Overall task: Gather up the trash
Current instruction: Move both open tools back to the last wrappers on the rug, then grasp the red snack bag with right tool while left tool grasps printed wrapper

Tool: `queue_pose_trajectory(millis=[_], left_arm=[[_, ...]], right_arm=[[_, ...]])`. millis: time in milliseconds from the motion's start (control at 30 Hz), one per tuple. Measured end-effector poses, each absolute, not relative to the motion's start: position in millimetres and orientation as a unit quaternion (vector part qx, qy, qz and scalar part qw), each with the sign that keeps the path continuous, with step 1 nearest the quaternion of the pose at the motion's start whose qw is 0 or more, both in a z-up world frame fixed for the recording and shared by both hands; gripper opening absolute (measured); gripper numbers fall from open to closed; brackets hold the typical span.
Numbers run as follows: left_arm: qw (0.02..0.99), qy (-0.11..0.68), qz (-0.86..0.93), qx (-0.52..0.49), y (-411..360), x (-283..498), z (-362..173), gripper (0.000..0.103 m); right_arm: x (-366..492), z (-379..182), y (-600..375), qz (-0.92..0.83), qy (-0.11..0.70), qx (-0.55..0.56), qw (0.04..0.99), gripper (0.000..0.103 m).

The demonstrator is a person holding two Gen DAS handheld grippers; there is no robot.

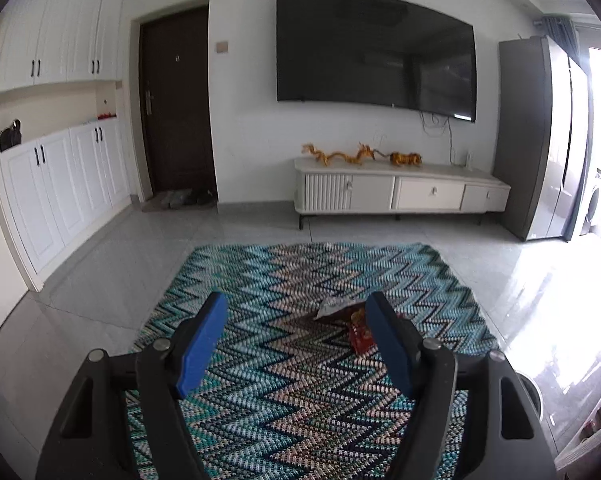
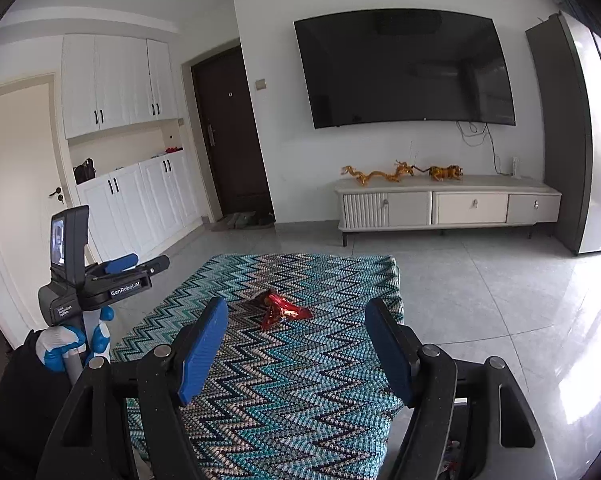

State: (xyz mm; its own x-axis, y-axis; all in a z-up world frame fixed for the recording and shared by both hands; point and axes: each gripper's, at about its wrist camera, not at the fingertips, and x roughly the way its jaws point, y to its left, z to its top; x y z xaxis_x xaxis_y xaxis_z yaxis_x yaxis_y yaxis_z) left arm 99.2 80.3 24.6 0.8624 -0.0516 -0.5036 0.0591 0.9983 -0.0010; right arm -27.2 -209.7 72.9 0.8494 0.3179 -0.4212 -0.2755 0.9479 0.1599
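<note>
A crumpled red and silver snack wrapper [image 1: 342,318] lies on the zigzag-patterned teal rug [image 1: 300,392]. My left gripper [image 1: 296,304] hovers above the rug, open, with nothing between its blue pads; its right finger [image 1: 388,340] hides part of the wrapper. In the right wrist view the same wrapper [image 2: 284,312] lies a short way ahead on the rug [image 2: 300,400]. My right gripper [image 2: 296,308] is open and empty, above the rug's near end. The left gripper [image 2: 140,266] shows at the left there, held by a gloved hand [image 2: 60,346].
A low white TV cabinet [image 1: 400,192] with orange figurines stands against the far wall under a large TV [image 1: 376,52]. A grey fridge [image 1: 540,140] is at the right, white cupboards [image 1: 60,184] and a dark door [image 1: 176,100] at the left. A round grey rim [image 1: 534,394] shows lower right.
</note>
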Motion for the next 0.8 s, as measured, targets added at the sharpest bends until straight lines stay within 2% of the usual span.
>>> queue_pose_trajectory(millis=[233, 500, 800], left_arm=[[0.946, 0.319, -0.040, -0.037, 92.9, 152.9, -19.7, 0.068], [0.920, 0.361, -0.070, -0.136, 104.7, 214.4, -51.5, 0.068], [0.895, 0.400, -0.087, -0.177, 94.5, 280.9, -88.1, 0.071]], right_arm=[[44.3, 39.9, -186.9, 0.180, 0.281, 0.032, 0.942, 0.068], [129.1, -16.6, -140.5, 0.220, 0.344, 0.010, 0.913, 0.066], [214.7, -74.6, -105.0, 0.262, 0.386, -0.001, 0.884, 0.065]])
